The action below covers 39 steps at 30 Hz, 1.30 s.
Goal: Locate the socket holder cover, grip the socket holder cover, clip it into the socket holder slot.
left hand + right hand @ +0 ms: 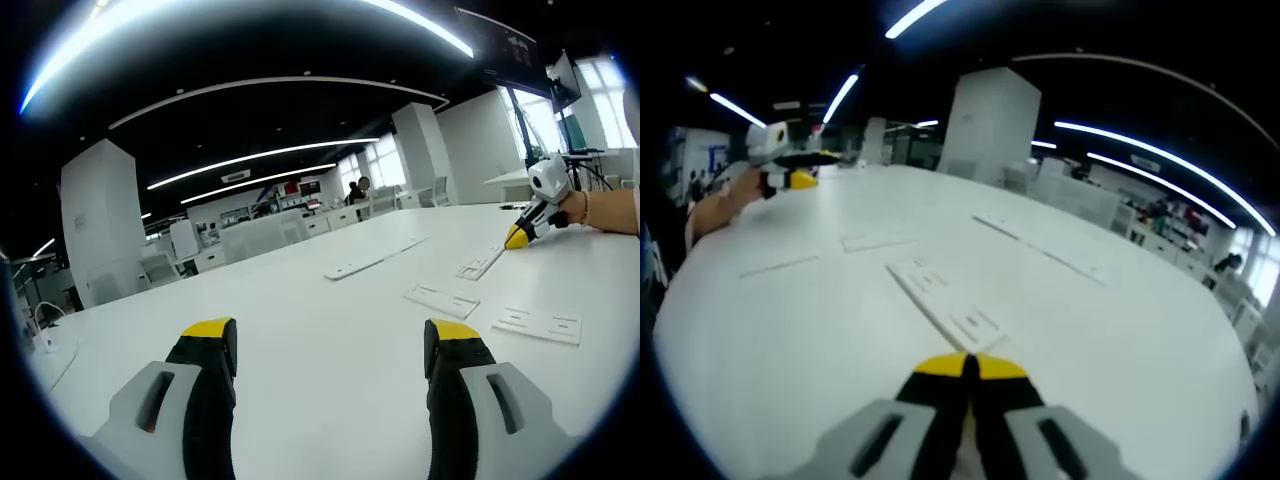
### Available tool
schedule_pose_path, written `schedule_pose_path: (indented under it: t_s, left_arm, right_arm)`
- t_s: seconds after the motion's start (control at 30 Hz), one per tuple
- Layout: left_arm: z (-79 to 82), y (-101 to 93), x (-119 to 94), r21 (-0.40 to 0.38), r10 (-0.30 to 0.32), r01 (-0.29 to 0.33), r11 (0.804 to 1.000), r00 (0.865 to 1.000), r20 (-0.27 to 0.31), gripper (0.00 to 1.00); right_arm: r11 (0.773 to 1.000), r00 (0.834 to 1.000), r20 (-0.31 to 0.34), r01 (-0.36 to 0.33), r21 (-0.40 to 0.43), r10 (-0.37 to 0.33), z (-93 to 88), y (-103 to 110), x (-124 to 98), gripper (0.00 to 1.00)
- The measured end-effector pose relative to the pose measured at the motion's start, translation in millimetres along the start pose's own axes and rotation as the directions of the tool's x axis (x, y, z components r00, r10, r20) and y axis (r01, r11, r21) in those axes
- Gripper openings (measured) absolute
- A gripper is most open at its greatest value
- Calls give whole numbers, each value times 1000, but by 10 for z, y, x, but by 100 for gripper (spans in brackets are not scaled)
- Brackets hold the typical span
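Two hand-held grippers low over the white table (300,330): left (335,345) wide open, empty; right (970,368) closed.

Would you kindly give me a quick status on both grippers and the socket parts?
Left gripper open, hovering above the table. Right gripper shut, tips at the near end of a white socket strip. Other white parts lie flat nearby; nothing in the way.

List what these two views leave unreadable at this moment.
- Right gripper, right gripper view: its shut fingers hide the near end of the long white strip; contact cannot be told.
- White plates, left gripper view: too small to tell cover from holder.
- Right gripper view: motion blur washes out the plates' detail.
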<state>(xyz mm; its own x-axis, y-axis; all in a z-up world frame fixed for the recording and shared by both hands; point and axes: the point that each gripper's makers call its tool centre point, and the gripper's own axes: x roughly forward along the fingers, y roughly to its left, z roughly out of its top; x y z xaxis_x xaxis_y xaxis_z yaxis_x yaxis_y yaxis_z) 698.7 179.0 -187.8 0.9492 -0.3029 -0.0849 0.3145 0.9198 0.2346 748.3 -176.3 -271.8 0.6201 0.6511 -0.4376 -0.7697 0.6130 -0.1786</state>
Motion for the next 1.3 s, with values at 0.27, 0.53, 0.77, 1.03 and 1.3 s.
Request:
schedule_pose_path:
  t_s: [0.27, 0.53, 0.77, 1.03, 1.3]
  left_arm:
    - [1, -16, -15, 1, 3, -3, 1000, 1000, 3, 75]
    - [3, -21, -12, 0, -1, 1, 1000, 1000, 4, 75]
    - [35, -63, -8, -6, -13, 13, 1000, 1000, 15, 76]
    - [31, -63, -10, -14, -17, 17, 1000, 1000, 16, 75]
    - [34, -48, -23, -23, -16, 16, 1000, 1000, 22, 75]
  right_arm:
    - [1000, 1000, 0, -7, 7, 7, 0, 11, -6, 5]
    - [998, 998, 55, 13, 56, -17, 167, -88, -235, 5]
    - [997, 991, 118, 58, 43, -63, 502, -89, -386, 5]
    - [994, 988, 120, 86, 64, -93, 779, -165, -278, 5]
    - [968, 971, 135, 174, 179, -199, 703, -324, -192, 4]
